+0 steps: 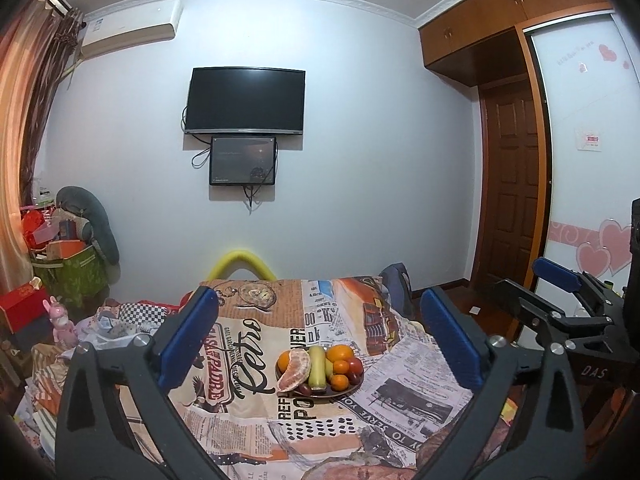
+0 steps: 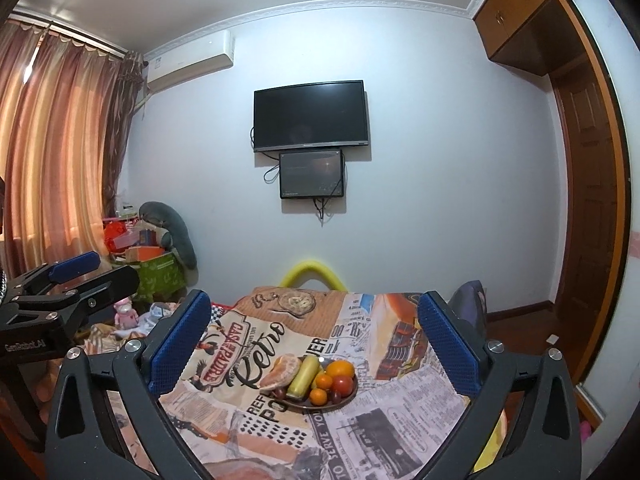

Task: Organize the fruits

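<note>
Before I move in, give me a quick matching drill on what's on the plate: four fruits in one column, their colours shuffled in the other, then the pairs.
Both tools, left and right, hang open above the plate, holding nothing.

Things:
1. peeled citrus segment
2. long fruit lying across the middle
3. big round fruit at the back
4. tomato-like fruit beside it

Colours:
A. red
B. yellow-green
C. pale pinkish orange
D. bright orange

Pairs: 1-C, 2-B, 3-D, 4-A
</note>
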The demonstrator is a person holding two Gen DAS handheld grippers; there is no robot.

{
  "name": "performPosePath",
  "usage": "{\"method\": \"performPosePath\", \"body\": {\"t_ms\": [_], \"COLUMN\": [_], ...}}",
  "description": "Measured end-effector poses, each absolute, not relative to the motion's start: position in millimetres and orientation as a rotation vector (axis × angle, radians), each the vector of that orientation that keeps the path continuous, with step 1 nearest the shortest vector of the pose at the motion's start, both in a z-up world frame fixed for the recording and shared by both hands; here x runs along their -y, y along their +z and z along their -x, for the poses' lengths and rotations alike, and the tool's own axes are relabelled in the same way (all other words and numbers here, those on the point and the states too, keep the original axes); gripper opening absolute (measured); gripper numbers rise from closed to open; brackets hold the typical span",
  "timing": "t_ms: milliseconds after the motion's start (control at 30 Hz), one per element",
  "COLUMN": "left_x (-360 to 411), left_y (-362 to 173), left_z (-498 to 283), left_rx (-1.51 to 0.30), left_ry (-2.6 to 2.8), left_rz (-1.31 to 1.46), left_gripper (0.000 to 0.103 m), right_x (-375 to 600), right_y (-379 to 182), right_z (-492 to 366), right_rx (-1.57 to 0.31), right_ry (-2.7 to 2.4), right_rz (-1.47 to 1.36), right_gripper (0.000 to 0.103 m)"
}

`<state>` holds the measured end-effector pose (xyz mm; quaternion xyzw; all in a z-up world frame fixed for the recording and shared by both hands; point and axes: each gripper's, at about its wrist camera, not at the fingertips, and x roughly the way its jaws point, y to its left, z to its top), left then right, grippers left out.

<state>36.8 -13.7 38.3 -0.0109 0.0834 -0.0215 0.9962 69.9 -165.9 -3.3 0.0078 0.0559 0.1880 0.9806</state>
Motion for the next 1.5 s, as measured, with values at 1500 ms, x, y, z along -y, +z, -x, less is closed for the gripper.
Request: {"method": "performPosePath", "body": {"t_ms": [1500], "left_x": [10.1], "left_y": [30.7], "left_z": [-43.1], "left_rx": [-0.195], "left_ry": [-0.057], "left_rz": [0.042], "left_gripper": [0.103], "right_x": [168.8], "right_y": [-1.4], "right_z": [-64.9], "right_rx": [-0.127], "right_ry": [0.377], "right_rz": [-0.025], "right_gripper": [0.103]}}
